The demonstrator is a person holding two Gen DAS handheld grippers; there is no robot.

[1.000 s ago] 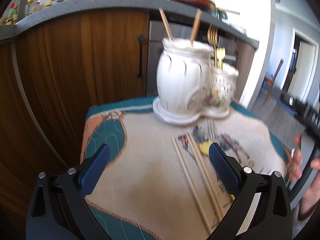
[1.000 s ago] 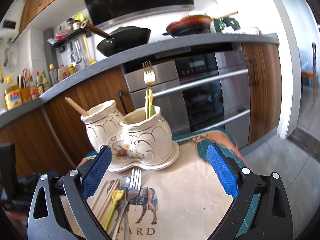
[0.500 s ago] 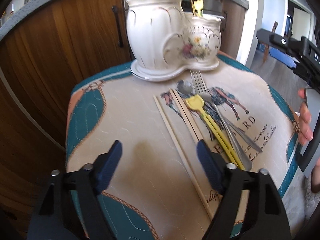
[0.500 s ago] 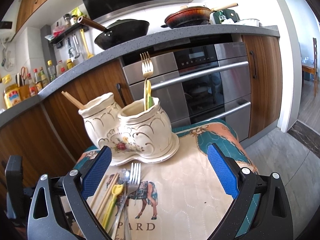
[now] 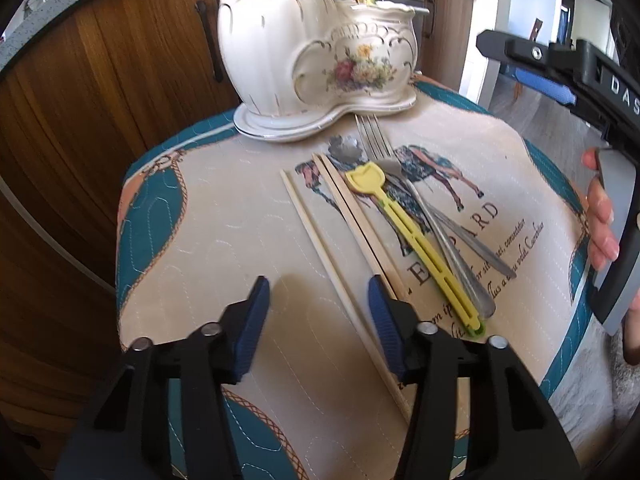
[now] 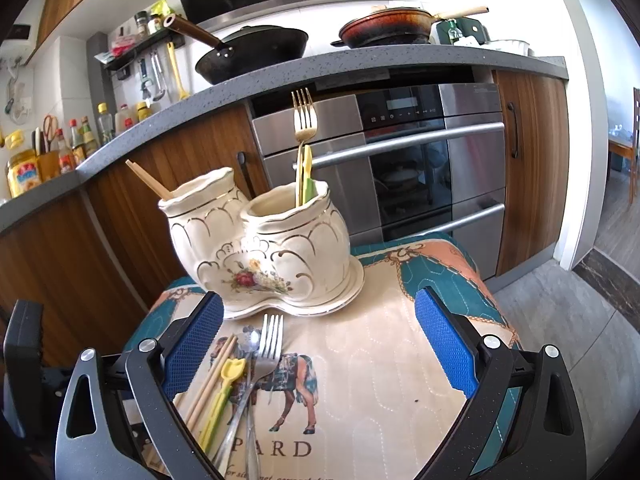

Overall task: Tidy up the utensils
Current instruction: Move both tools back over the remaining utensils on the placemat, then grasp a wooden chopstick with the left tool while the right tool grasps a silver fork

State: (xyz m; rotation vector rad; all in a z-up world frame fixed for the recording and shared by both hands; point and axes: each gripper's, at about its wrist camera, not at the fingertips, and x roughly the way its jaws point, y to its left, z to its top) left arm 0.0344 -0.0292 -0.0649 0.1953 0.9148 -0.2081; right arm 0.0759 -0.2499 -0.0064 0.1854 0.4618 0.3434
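A white two-pot ceramic holder (image 5: 320, 52) (image 6: 264, 248) stands at the back of a small cloth-covered table. It holds chopsticks in one pot, a gold fork (image 6: 305, 120) and a yellow utensil in the other. On the cloth lie wooden chopsticks (image 5: 320, 240), a yellow plastic utensil (image 5: 416, 248) (image 6: 220, 396), a silver fork (image 5: 420, 208) (image 6: 264, 348) and spoons. My left gripper (image 5: 318, 312) is open, low over the cloth, its fingers either side of a single chopstick. My right gripper (image 6: 316, 340) is wide open above the table, right of the utensils.
Wooden cabinets (image 5: 100, 80) and a steel oven (image 6: 420, 160) stand close behind the table. Pans (image 6: 256, 52) sit on the grey counter above. The right gripper's body and hand (image 5: 600, 208) show at the table's right edge. Floor (image 6: 580, 320) lies to the right.
My left gripper has tilted down and moved closer to the cloth, narrowing its opening around a chopstick. My right gripper has stayed wide open, shifting only slightly.
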